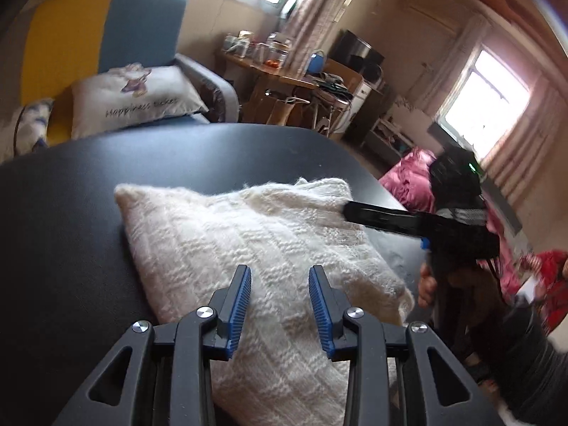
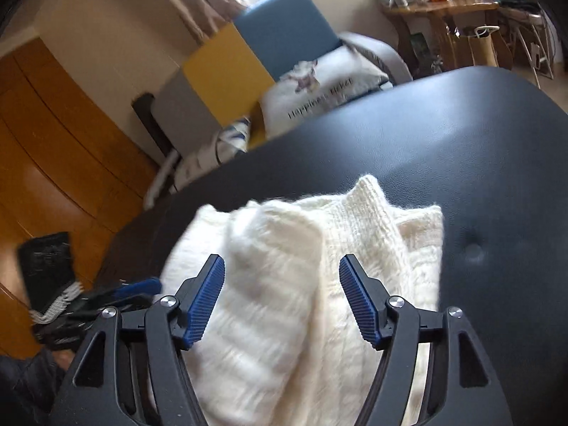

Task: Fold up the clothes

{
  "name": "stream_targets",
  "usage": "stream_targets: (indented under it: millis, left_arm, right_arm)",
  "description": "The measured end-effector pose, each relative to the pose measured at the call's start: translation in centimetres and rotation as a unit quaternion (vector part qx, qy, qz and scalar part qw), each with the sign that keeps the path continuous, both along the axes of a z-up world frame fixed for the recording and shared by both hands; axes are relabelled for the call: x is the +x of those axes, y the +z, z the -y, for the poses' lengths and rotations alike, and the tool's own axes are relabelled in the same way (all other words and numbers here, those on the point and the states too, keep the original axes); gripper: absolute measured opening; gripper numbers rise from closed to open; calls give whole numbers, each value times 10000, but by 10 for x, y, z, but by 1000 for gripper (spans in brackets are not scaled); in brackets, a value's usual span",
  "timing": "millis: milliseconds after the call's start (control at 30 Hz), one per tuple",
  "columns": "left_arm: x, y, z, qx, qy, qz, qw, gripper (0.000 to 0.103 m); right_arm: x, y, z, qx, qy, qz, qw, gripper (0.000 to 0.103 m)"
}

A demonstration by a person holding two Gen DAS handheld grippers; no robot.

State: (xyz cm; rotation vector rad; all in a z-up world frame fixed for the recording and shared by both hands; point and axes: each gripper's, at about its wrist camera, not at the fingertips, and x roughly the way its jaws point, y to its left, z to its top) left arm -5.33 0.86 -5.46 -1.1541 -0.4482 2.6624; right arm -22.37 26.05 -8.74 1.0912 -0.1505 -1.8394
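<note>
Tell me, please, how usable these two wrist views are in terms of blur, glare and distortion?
Left wrist view: the white sweater and left gripper are sharp, the windows are blown out, and the black table bows with fisheye distortion. Right wrist view: the sweater's knit is smeared by motion blur, while the right gripper stays crisp.

One cream knit sweater (image 1: pixel 248 248), folded, on one black table (image 1: pixel 88 184). Two grippers: left gripper (image 1: pixel 280 307), right gripper (image 2: pixel 282 300), each with two blue-padded fingers. One printed pillow (image 1: pixel 138 97) on one blue-and-yellow sofa (image 1: pixel 142 25). One wooden side table (image 1: pixel 284 78), jars uncountable.
</note>
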Motion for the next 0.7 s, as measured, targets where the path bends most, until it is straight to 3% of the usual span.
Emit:
stream_targets:
  millis: [33, 67, 167, 233, 300, 367, 533, 567, 600, 667, 700]
  left_arm:
    - [-3, -2, -4, -70, -62, 33, 10000, 34]
    - [-5, -6, -6, -82, -101, 98, 9999, 34]
    - [-10, -17, -13, -97, -205, 259, 9994, 36]
    - [-9, -22, -15, -41, -219, 237, 9995, 36]
    - [-8, -26, -16, 0, -219, 226, 9995, 36]
    - [-8, -26, -19, -70, -176, 238, 9995, 37]
    - [-12, -25, -21, -193, -196, 317, 9991, 38]
    - [-13, -25, -19, -173, -188, 337, 9991, 38]
    - [-14, -25, -17, -140, -181, 352, 9991, 38]
    - [-14, -26, -16, -100, -184, 360, 9991, 38]
    - [-14, -26, -16, -108, -185, 360, 9991, 38]
  right_arm:
    - [-3, -1, 5, 126, -7, -110, 9999, 46]
    - [-3, 2, 10, 176, 71, -195, 9996, 16]
    - [10, 18, 15, 125, 223, -804, 9964, 15]
    - [11, 8, 18, 620, 203, -923, 9936, 15]
    - [4, -16, 19, 1117, 123, -732, 9910, 15]
    - [-2, -30, 8, 835, -14, -380, 9958, 18]
    - [-2, -15, -17, 266, -152, -98, 9995, 23]
    - [2, -9, -24, 78, -85, -49, 9999, 30]
    - [6, -3, -31, -103, -16, -4, 9999, 45]
    - [21, 6, -44, -279, 157, -47, 9995, 65]
    - [27, 7, -51, -324, 242, 2, 9992, 70]
